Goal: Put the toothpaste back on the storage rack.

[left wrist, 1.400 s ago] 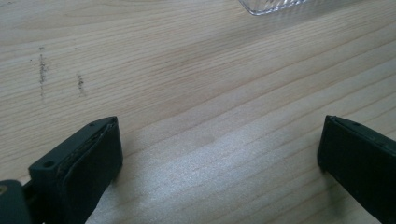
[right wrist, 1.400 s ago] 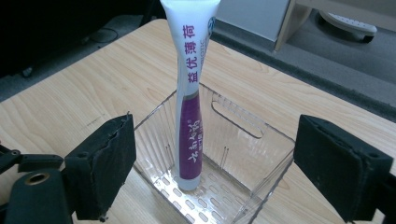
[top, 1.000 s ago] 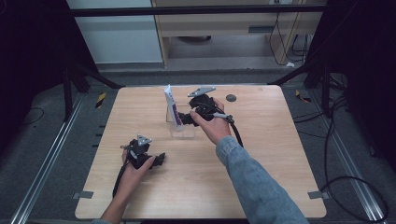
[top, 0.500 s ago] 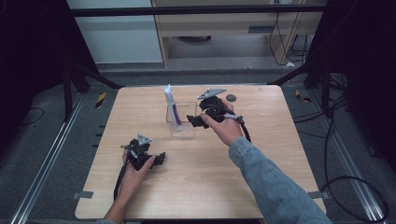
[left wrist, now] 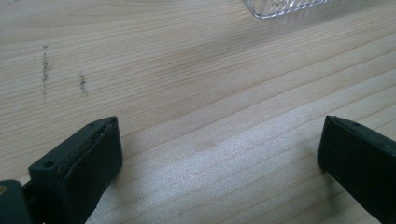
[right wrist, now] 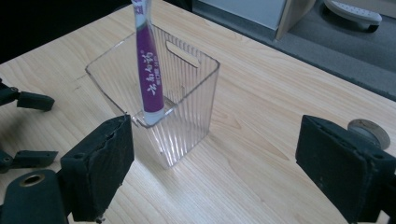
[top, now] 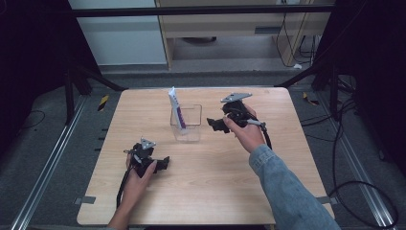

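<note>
From the high view I see my right gripper (top: 216, 125) held above the wooden table (top: 287, 191), just to the right of the clear plastic bin (top: 187, 125), with its jaws pointing toward the bin's right wall. In the right gripper view those jaws stand wide apart with nothing between them, and the ribbed bin (right wrist: 187, 93) sits just ahead of them, nearer the left jaw. A purple and white tube (right wrist: 148, 70) stands inside the bin, cap end down on the floor of it and leaning against the near left wall; its upper end sticks out above the rim, which the high view also shows (top: 176, 109). Off to the right in that same gripper view, a small round silver object (right wrist: 371, 131) lies flat on the table beside the right jaw; I take it for a coin or a cap, though it is partly hidden and I cannot be sure. My left gripper (top: 162, 164) rests low over the table near the front left, well apart from the bin. The left gripper view shows its jaws spread wide over bare wood grain, holding nothing, with one corner of the bin (left wrist: 289, 7) at the top edge.
</note>
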`<state>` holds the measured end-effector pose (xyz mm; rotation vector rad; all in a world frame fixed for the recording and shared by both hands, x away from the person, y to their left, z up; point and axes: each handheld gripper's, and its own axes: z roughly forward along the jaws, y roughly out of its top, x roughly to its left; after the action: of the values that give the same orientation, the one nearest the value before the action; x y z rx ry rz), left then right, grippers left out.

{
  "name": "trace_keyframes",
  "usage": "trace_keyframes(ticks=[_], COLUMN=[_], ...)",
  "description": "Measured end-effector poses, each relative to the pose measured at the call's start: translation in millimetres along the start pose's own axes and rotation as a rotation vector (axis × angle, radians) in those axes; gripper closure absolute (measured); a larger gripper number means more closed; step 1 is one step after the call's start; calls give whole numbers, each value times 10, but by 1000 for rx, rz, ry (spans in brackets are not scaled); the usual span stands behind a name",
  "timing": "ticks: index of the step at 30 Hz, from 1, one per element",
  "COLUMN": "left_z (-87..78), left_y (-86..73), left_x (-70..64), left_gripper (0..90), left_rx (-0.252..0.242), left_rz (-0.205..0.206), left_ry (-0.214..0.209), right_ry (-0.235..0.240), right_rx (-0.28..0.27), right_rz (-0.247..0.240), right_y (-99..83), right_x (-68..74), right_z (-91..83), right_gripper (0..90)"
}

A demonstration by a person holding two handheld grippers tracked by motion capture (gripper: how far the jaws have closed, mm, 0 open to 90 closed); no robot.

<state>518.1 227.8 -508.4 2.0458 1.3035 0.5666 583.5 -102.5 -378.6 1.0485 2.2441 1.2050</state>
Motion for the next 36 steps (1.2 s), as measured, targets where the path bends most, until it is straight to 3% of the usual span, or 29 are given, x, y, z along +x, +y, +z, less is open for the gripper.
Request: trace_keyframes(ticks=[19,36], left_z=[-2,-2], left_y=[-2,-1], left_x=[-2,-2], left_gripper=[0,0], left_rx=[1,1], left_rz=[0,0], left_ry=[1,2], right_ry=[-45,-98], right_rx=[27,52], right_rz=[56,104], right_y=[-431,-841], right_x=[-100,-363], right_z=[-128,-342], right_gripper=[110,94])
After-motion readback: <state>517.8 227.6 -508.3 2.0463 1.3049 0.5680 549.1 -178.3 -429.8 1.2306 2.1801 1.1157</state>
